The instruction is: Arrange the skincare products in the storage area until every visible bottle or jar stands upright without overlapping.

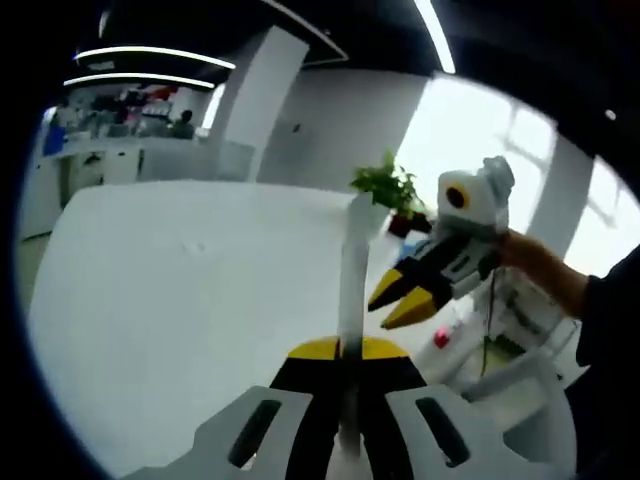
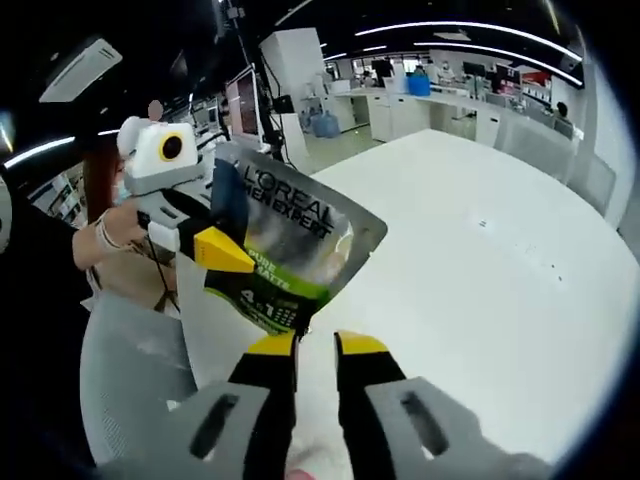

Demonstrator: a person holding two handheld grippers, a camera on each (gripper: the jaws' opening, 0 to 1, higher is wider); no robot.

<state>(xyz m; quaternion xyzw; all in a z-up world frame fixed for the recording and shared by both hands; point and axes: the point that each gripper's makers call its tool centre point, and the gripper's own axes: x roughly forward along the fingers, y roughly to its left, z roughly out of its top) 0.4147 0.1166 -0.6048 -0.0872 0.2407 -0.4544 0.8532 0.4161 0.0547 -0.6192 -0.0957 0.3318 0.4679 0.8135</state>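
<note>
Left gripper (image 1: 347,352): yellow-tipped black jaws pressed onto the lower edge of a flat sachet (image 1: 351,300), seen edge-on in the left gripper view as a thin pale strip rising toward twelve o'clock.

Sachet, face-on in the right gripper view (image 2: 285,255): silver-grey foil pouch, dark upper band with white lettering "L'OREAL MEN EXPERT", green and white panel lower down, fine print near the bottom edge. It is held in the air above the table, tilted, its top corner toward two o'clock. The left gripper (image 2: 222,250) clamps it from nine o'clock, with a person's hand (image 2: 105,238) behind that tool.

Right gripper (image 2: 316,345): jaws slightly apart, empty, tips just below the pouch's bottom corner; contact cannot be judged. In the left gripper view it (image 1: 402,297) sits at three o'clock of the strip, jaws a little parted.

Table (image 2: 480,270): broad white top, beneath both tools.

Potted plant (image 1: 390,190): green, at the table's far edge, one o'clock.
</note>
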